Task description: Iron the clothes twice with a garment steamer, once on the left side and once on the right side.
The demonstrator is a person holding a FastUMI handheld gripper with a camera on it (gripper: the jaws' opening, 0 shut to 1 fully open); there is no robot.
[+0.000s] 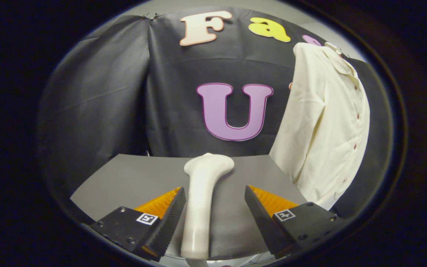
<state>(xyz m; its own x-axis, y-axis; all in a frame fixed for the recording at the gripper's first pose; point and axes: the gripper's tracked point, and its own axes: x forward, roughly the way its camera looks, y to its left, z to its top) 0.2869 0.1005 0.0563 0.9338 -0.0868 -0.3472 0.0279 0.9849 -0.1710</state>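
Nearest the lens, one gripper [215, 196] shows two fingers spread wide apart, each with a ribbed inner face tapering to a wedge tip and a square printed marker on its block. Jaws stand open; neither finger presses on anything, though the left one sits just beside the steamer's handle and contact there cannot be told.

One garment steamer [202, 200] lies on the table [132, 181], running lengthwise between the fingers and beyond them. Its body is smooth, glossy and pale, a slim handle widening into a rounded head at the far end, which lies close to the table's back edge. The gripper is held level and low, looking along the handle toward the head.

One table is counted: flat, matte grey, with straight edges.

One shirt [324, 122] hangs upright to the right of the steamer, beyond the right finger. Its fabric is cream, soft and creased, with a collar at the top and a row of small dark buttons down the front. Its lower hem hangs past the table's right edge.

Black cloth wall [98, 96] stands behind, lightly wrinkled.
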